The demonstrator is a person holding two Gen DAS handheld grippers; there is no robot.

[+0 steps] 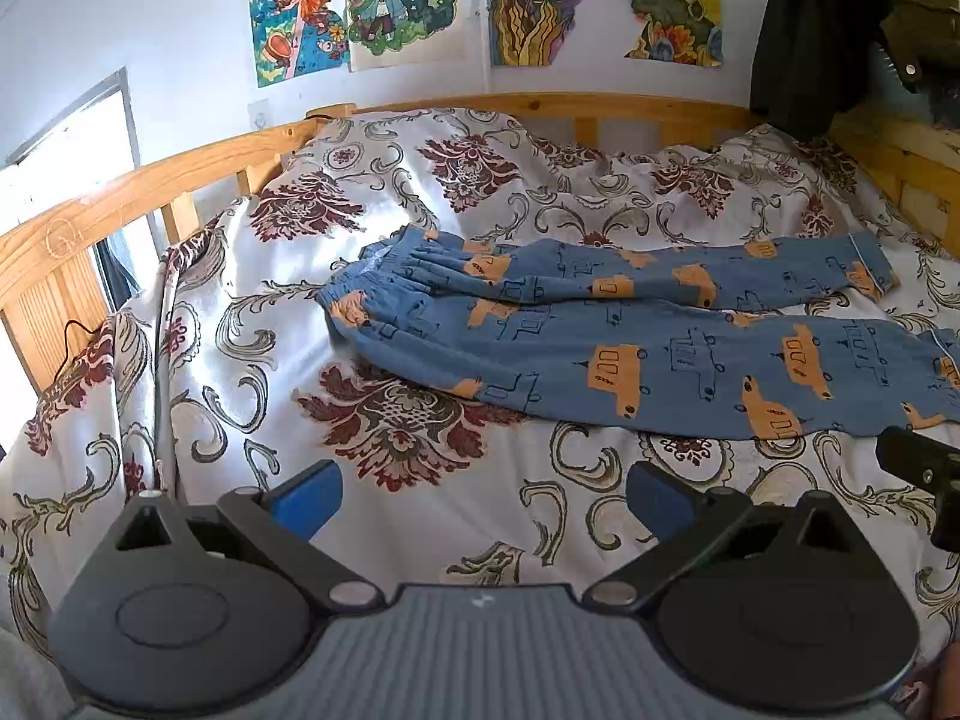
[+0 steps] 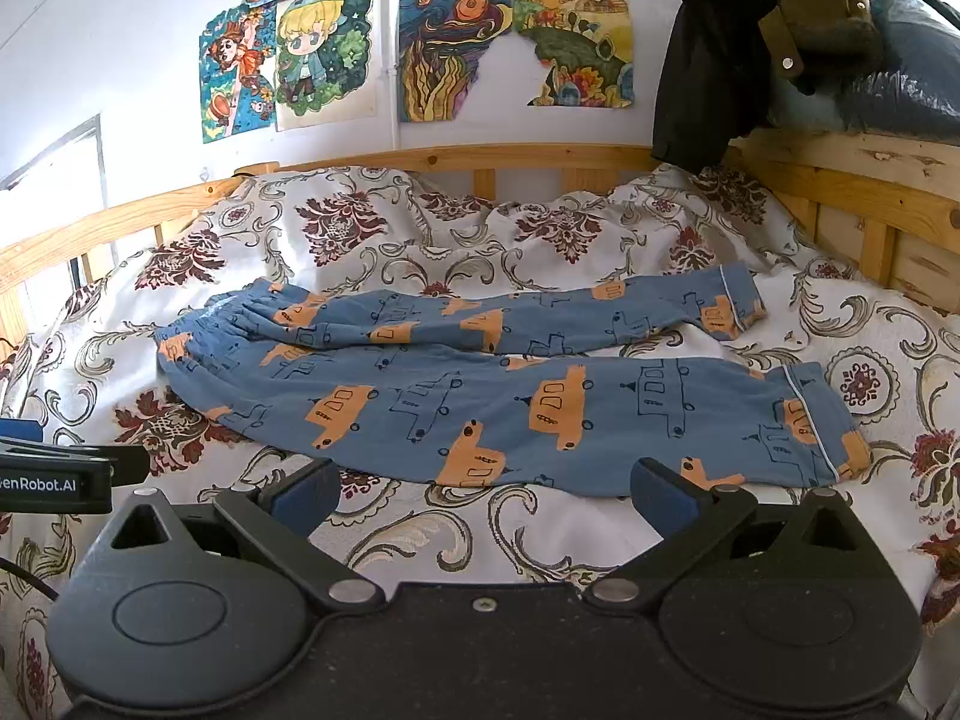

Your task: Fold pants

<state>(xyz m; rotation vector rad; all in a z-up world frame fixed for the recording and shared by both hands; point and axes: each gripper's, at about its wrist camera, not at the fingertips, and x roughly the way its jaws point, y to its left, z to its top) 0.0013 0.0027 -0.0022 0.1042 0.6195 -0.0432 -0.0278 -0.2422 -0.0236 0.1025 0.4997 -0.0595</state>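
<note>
The blue pants [image 2: 480, 384], printed with orange cars, lie spread flat on the bed's floral cover [image 2: 540, 240]. Their waistband sits at the left end, both legs run to the right, and the cuffs are at the far right. The near leg is wider in view than the far one. Just below the pants' near edge the right hand-held gripper [image 2: 485, 495] hovers with its blue-padded fingers [image 2: 306, 495] wide apart, holding nothing. Left of the pants, part of the left hand-held gripper [image 2: 54, 474] juts in. Beyond the pants runs the wooden bed rail [image 2: 456, 157], with colourful drawings [image 2: 420, 48] on the wall above it and dark clothing [image 2: 702, 60] hanging to their right.
</note>
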